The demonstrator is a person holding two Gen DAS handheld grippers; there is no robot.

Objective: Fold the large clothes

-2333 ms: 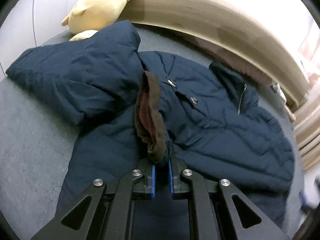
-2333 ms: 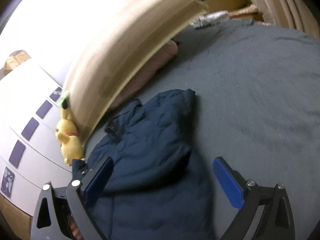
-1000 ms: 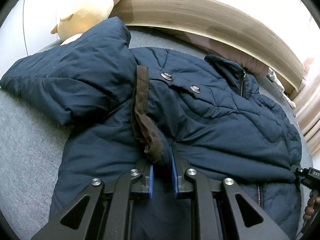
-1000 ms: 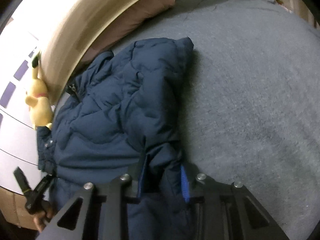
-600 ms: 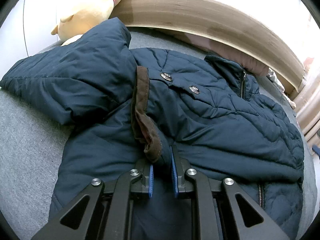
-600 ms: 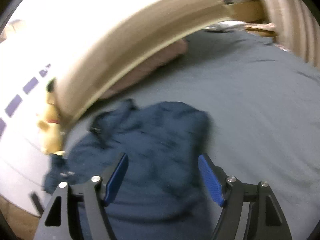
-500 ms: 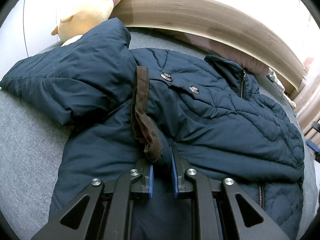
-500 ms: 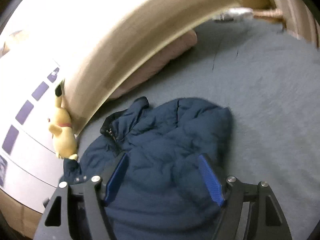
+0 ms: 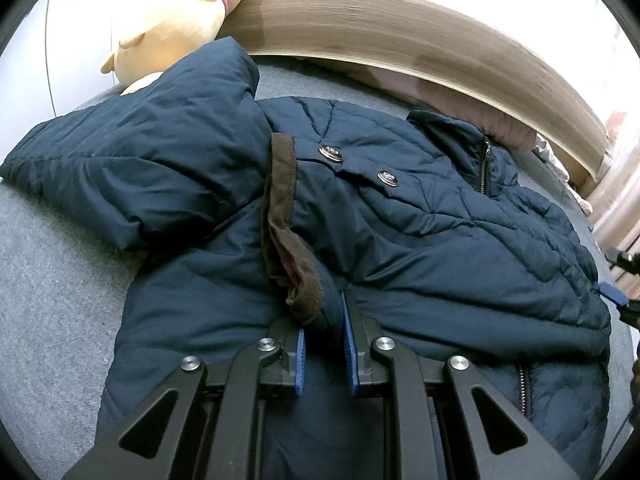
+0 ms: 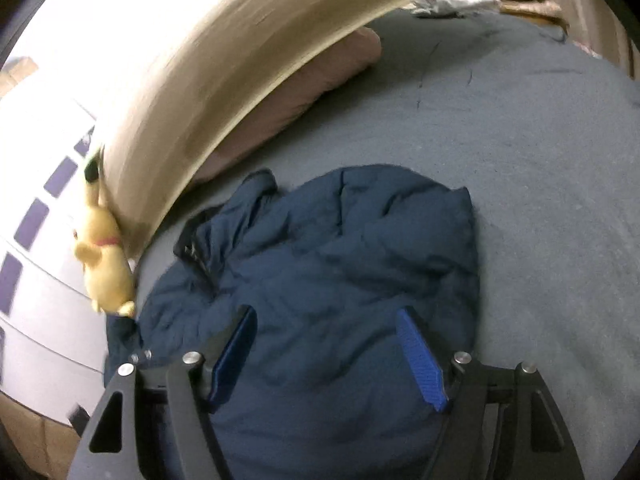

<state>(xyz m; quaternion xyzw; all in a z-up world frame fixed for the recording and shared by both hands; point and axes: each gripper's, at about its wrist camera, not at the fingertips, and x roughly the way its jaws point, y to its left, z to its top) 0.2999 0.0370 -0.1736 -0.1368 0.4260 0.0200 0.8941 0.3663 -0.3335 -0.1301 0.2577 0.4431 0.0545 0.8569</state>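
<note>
Nearest us, our left gripper (image 9: pixel 322 346) is clenched on a bunched fold of the navy quilted jacket (image 9: pixel 420 248), beside its brown-lined cuff (image 9: pixel 294 264). Our right gripper (image 10: pixel 328 354) hangs released above the jacket, nothing between its jaws. The jacket lies on the grey bed (image 10: pixel 540 168). We judge it puffy, soft and slippery: grip hems and seams. Beyond it, a plush toy (image 9: pixel 180 16) leans on the headboard (image 9: pixel 400 36).

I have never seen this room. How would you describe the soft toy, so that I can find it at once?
Start from the grey bed with the dark blue jacket spread on it, and follow the curved wooden headboard to its end. There the soft toy leans against the board, just past the jacket's sleeve. It is the only pale yellow plush thing, with a pink band at its neck.
</note>
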